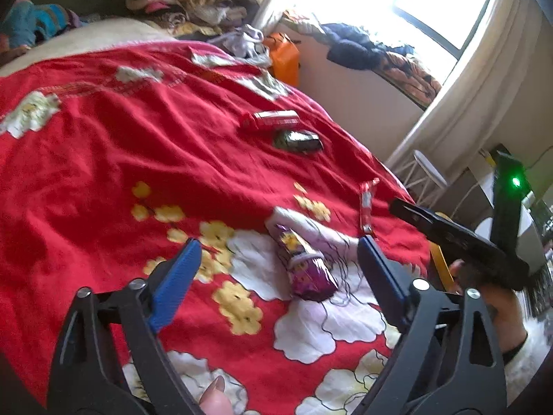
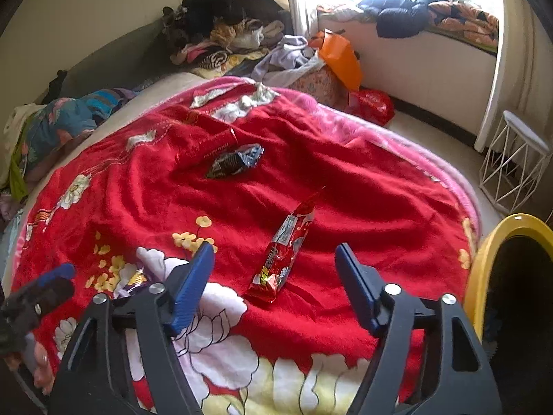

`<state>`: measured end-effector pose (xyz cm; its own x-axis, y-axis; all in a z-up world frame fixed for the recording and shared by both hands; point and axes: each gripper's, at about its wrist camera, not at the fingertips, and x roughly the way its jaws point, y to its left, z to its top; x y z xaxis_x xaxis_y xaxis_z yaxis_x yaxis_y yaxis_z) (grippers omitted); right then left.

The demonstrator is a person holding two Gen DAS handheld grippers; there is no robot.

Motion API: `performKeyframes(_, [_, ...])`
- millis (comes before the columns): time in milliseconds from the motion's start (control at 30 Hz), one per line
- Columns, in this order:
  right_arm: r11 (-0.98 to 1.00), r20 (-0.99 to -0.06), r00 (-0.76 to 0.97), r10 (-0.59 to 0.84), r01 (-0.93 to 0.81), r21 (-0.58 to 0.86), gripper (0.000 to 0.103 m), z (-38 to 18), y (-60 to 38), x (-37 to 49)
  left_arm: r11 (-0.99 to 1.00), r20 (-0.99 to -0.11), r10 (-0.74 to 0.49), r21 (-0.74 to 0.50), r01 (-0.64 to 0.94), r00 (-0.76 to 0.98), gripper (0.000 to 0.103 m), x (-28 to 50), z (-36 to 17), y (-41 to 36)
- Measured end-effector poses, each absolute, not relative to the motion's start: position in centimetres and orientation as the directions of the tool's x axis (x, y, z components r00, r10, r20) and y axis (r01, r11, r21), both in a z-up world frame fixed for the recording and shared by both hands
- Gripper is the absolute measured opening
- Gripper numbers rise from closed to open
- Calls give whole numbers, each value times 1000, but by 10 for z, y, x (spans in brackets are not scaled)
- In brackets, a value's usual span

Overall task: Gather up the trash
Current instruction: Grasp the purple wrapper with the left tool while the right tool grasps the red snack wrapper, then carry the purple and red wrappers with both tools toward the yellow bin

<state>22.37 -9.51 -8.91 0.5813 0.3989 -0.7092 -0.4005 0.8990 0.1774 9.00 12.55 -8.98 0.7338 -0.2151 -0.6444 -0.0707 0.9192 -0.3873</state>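
Left wrist view: the bed (image 1: pixel 103 159) fills most of my sight, under a red flowered blanket (image 1: pixel 179 128). Beside its near corner stands a yellow-rimmed bin (image 2: pixel 497 242). My left tool (image 1: pixel 280 263) hangs with its jaws wide apart over a purple snack wrapper (image 1: pixel 304 266), which lies between the blue pads, untouched. My right tool (image 2: pixel 273 259) is likewise spread, with a red wrapper (image 2: pixel 283 256) lying on the blanket between its pads, clear of both. Farther up the bed lie a dark foil wrapper (image 2: pixel 235 162) and a red packet (image 1: pixel 273 121).
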Motion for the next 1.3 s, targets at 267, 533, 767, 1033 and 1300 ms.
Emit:
performKeyframes(267, [900,-757,525,389,-391,191,50,-118,-85,250,928,-683,-249,-371,-32,686,56,101,-107,102])
performKeyframes(533, [895,-776,480,408,-378,236,27,-137,-84,256,940,-724,-237,-339,-35,648,27,107,-124,94])
performKeyframes(767, [892,-751,505,425,-376,252,21,-128,-94,244,942,-720,-248,-335,-12,649,14,107,-124,91])
performKeyframes(1033, [866,-707,528,471,-428,257,19,-103,-95,228,951,-672,-235,-310,21,702,12,101,-100,88])
performKeyframes(1300, [855,-667,554,498,-444,269,19,-78,-104,214,953,-636,-230,-302,37,736,12,101,-77,85])
